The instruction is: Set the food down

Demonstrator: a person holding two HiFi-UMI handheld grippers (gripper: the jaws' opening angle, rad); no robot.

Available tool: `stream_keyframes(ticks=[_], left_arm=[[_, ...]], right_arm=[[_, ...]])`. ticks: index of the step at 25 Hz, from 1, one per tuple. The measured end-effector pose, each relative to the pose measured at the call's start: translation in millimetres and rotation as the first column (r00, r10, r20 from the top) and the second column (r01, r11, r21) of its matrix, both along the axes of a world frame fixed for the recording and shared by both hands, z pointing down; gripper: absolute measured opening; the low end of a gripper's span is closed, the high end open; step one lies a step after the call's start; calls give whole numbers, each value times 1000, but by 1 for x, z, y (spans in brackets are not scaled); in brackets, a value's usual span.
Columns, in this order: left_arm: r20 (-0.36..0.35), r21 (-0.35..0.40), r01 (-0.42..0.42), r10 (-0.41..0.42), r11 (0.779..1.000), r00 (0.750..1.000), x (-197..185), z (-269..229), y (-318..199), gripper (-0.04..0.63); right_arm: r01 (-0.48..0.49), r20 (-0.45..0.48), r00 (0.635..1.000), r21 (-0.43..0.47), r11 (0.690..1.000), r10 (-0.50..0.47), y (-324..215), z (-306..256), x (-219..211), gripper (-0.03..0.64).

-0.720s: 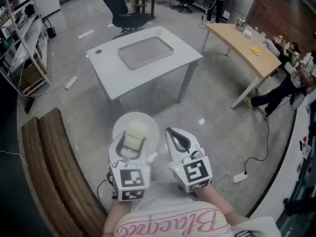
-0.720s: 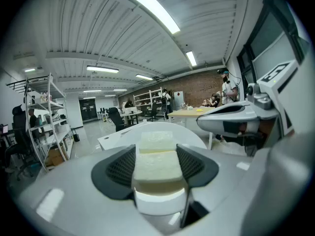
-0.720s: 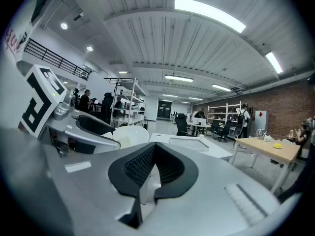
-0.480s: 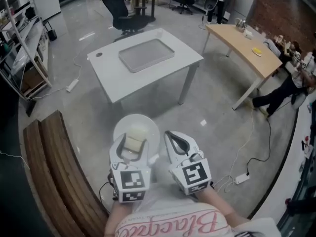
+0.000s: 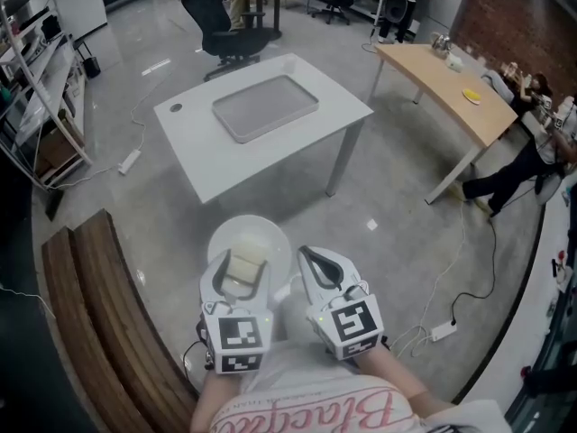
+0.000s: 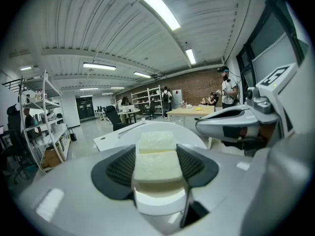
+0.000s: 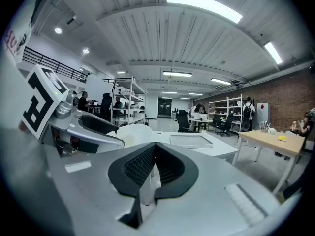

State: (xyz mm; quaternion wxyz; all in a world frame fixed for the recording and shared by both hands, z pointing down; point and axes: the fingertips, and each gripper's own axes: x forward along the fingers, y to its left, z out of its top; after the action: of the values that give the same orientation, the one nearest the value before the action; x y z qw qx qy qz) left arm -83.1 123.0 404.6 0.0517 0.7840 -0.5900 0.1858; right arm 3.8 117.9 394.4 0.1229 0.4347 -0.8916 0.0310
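Note:
A pale, cream-coloured food block [image 5: 247,253] lies on a round white plate [image 5: 263,233], carried in the air above the floor. My left gripper [image 5: 242,273] is shut on the block. In the left gripper view the block [image 6: 157,163] sits squeezed between the two black pads, with the plate [image 6: 198,134] reaching out beyond it. My right gripper [image 5: 317,258] hangs just right of the plate, shut with nothing in it; its pads [image 7: 140,166] touch each other. A white table [image 5: 297,147] with a grey tray [image 5: 265,106] stands ahead.
A curved wooden bench [image 5: 99,305] runs along my left. A wooden table [image 5: 442,79] and a seated person [image 5: 527,156] are at the right. An office chair [image 5: 221,21] stands behind the white table, shelves [image 5: 36,79] at far left. Cables and a power strip [image 5: 442,330] lie on the floor.
Both grippers sit slightly lower in the head view, and the white table has drifted a little to the left. The hold on the food block is unchanged.

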Motion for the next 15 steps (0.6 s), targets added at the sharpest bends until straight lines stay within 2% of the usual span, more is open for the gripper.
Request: stream_keyframes(ticks=[15], left_arm=[[48, -3, 9, -9, 1000, 999, -8, -10, -85, 259]], right_arm=[[46, 19, 999, -39, 998, -46, -81, 0, -10, 2]])
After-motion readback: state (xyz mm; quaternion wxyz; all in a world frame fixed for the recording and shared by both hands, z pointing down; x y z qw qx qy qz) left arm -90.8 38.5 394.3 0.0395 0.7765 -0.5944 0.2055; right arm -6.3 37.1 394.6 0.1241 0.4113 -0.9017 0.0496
